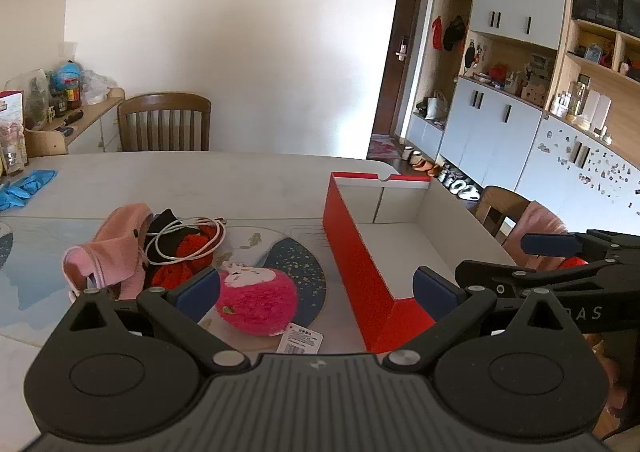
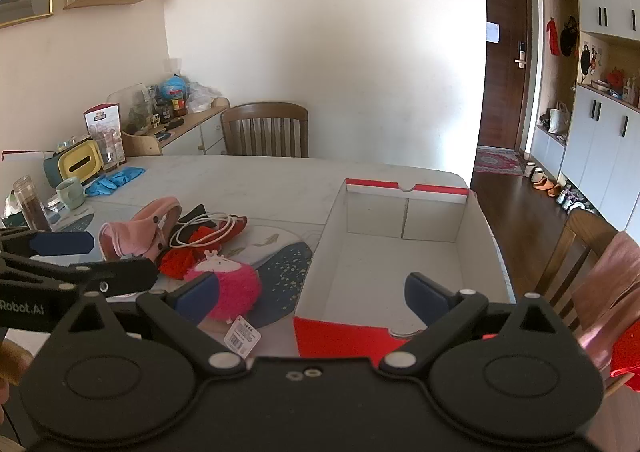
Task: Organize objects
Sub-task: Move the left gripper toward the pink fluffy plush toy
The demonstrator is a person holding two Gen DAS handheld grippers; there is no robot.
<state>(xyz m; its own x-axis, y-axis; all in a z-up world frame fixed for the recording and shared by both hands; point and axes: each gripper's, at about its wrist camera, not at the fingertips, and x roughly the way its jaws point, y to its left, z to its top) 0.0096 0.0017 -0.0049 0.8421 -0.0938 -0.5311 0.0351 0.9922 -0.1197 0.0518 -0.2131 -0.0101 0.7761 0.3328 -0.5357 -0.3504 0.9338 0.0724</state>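
The red open-topped cardboard box with a pale inside (image 2: 400,252) sits empty at the right of the pale tabletop (image 1: 200,180), likely set there to take the loose pile beside it. That pile runs from the pink cloth garment (image 1: 116,248) and fluffy pink plush toy (image 1: 260,300) to the coiled white cable (image 1: 188,240). The left claw (image 1: 316,288) and right claw (image 2: 312,290) both hang wide open, holding nothing

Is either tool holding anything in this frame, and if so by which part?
Nothing is held. The left tool and right tool are both open and empty, above the table.
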